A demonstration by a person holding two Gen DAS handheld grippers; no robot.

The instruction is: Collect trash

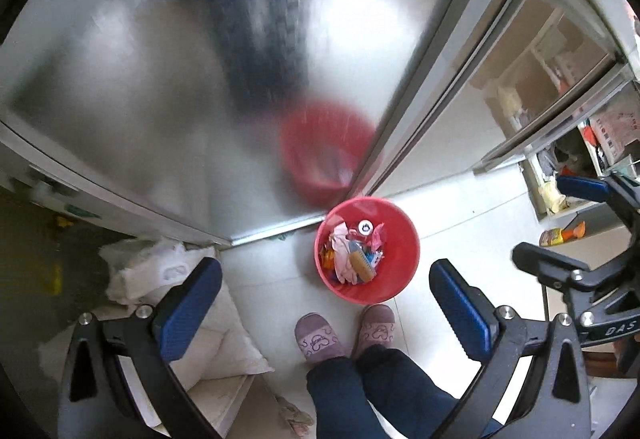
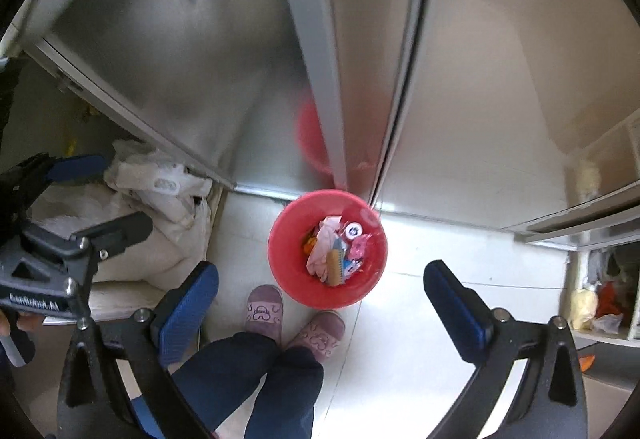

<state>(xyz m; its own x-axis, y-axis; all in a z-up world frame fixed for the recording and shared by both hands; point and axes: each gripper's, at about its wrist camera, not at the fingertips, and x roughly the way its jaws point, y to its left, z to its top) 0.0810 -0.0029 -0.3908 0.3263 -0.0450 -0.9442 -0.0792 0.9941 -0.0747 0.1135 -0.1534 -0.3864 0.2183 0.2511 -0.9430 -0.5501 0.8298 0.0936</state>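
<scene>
"DAS" shows on the right tongs [image 1: 560,219] (rest cut off).

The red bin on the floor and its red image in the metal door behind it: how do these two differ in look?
1. The red bin has a sharp round rim; the image in the metal door is a blurred red patch.
2. The bin shows trash inside, such as wrappers and pale cloth; no such items can be told in the image.
3. In the right wrist view a door frame hides part of the image; the bin is whole.

Both are red.
</scene>
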